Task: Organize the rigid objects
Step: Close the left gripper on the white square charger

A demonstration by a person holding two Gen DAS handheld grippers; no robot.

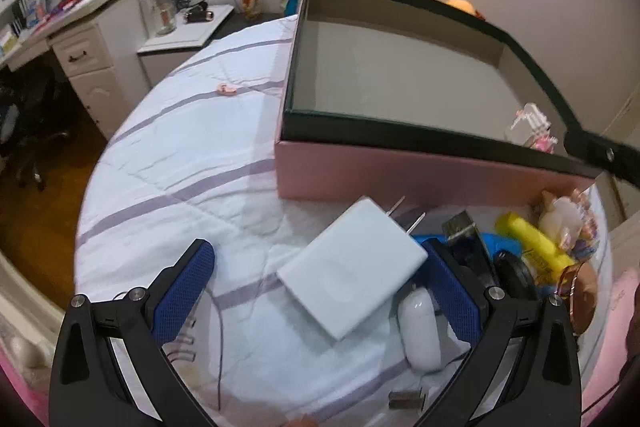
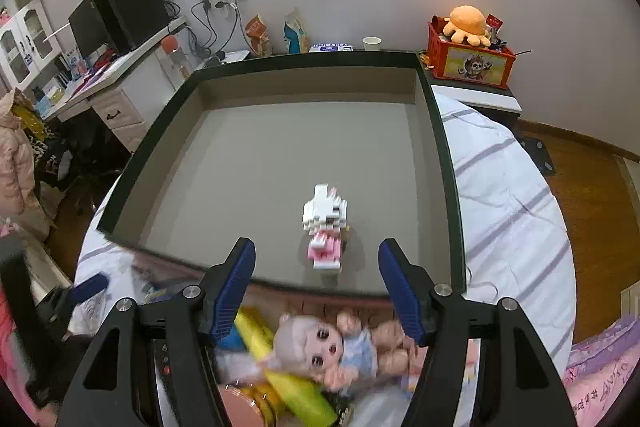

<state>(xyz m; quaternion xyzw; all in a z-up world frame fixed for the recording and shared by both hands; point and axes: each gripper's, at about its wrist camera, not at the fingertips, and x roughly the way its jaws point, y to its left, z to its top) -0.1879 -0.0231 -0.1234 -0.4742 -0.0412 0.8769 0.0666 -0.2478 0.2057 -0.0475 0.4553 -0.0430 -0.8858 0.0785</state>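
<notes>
**One toy boxed, the pile still waiting**

Only just begun, by the look of it. Inside the big dark-rimmed box [image 2: 436, 131], a single item: the small white-and-pink brick figure [image 2: 326, 227], standing upright on the grey floor near the front wall, well apart from the other three walls. Otherwise bare in there.

Outside, on the striped bedsheet [image 1: 168, 163] just before the box's pink front, most of the job still left. Flat white charger [image 1: 354, 269] with its prongs pointing toward the box; a white glossy oval case [image 1: 420, 331] just beside its near corner; further right a cluster of yellow tube [image 1: 532, 239], blue item with a metal clip, a round dark thing and a rose-gold rimmed disc, too crowded to sort out fully. Also a doll [image 2: 320, 343] with pale hair and a light blue dress lying on top of the yellow tube, blurred. A small pink piece [image 1: 226, 89] alone far up the sheet.

Right gripper [image 2: 318, 277]: jaws parted wide, nothing between the blue pads, hovering over the box's front rim with the brick figure just beyond the tips, clear of both. Judged as a release already made.

Left gripper [image 1: 320, 287]: spread wide too, straddling the white charger, right pad close against the charger's edge, left pad well off it. No squeeze yet; probably the next pick.
</notes>
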